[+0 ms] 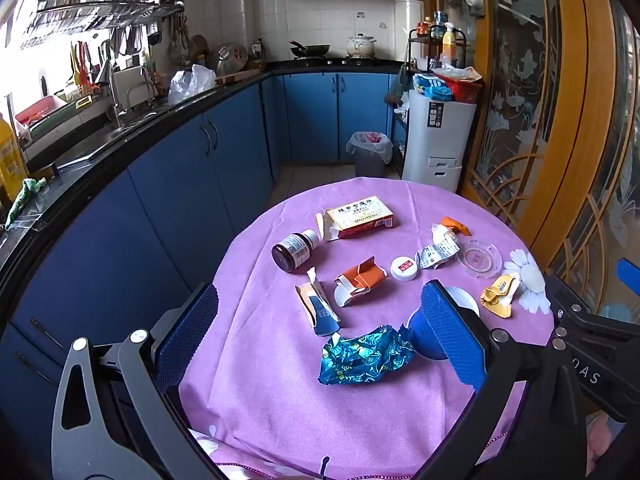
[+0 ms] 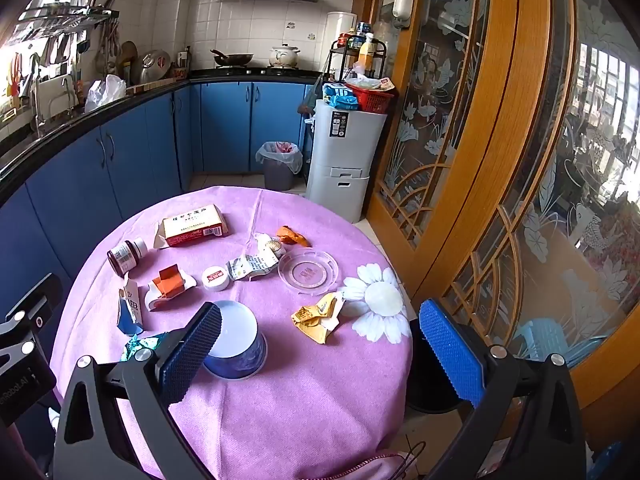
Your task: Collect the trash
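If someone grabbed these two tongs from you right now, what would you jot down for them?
Left tongs: open, empty, above the blue foil wrapper.
Right tongs: open, empty, near the upturned blue cup.
All the trash lies on the pink tablecloth: medicine box, brown bottle, torn orange carton, yellow wrapper, clear lid.
Done: nothing picked up.
Left: everything; the lined bin stands on the floor beyond the table.

Your worktop [image 1: 400, 400] wore matt pink woven cloth. Wrapper [image 1: 366, 356]: crinkled glossy blue foil. Box [image 1: 360, 216]: printed cardboard, semi-matt. Jar [image 1: 294, 250]: dark glossy glass, paper label. Dish [image 1: 479, 258]: clear smooth plastic. Your tongs' pads [image 1: 186, 334] showed blue knurled rubber on black matt plastic.
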The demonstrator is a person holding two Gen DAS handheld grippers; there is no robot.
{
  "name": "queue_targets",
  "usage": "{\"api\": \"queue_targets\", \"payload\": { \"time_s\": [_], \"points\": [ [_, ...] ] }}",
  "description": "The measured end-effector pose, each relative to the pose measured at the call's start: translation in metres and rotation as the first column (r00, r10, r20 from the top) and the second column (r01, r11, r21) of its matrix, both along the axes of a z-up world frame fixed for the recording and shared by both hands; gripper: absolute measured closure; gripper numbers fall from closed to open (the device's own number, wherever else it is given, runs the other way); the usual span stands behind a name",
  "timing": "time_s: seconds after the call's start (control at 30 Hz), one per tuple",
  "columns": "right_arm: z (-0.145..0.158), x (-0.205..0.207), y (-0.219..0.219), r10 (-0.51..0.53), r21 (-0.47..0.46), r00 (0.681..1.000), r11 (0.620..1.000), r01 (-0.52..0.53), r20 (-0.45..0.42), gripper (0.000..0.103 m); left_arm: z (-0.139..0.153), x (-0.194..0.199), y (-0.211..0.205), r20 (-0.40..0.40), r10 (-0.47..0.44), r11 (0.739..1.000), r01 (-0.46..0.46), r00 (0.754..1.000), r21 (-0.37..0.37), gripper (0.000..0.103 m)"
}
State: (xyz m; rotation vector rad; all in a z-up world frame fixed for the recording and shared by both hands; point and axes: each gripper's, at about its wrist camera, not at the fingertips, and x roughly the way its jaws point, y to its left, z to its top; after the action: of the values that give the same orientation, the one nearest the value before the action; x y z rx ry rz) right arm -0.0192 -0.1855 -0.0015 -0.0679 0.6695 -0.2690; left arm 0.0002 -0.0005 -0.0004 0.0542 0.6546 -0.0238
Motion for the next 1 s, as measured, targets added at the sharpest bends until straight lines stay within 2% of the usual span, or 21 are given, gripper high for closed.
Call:
{"api": "queue_targets", "payload": {
  "time_s": [1.0],
  "points": [
    [0.0009, -0.0010, 0.0005, 0.001, 0.006, 1.000, 1.000, -0.001, 0.005, 0.006, 0.0012, -0.0003, -0.0009, 0.004, 0.000, 1.000, 0.000, 1.000, -0.006, 0.003]
  ]
}}
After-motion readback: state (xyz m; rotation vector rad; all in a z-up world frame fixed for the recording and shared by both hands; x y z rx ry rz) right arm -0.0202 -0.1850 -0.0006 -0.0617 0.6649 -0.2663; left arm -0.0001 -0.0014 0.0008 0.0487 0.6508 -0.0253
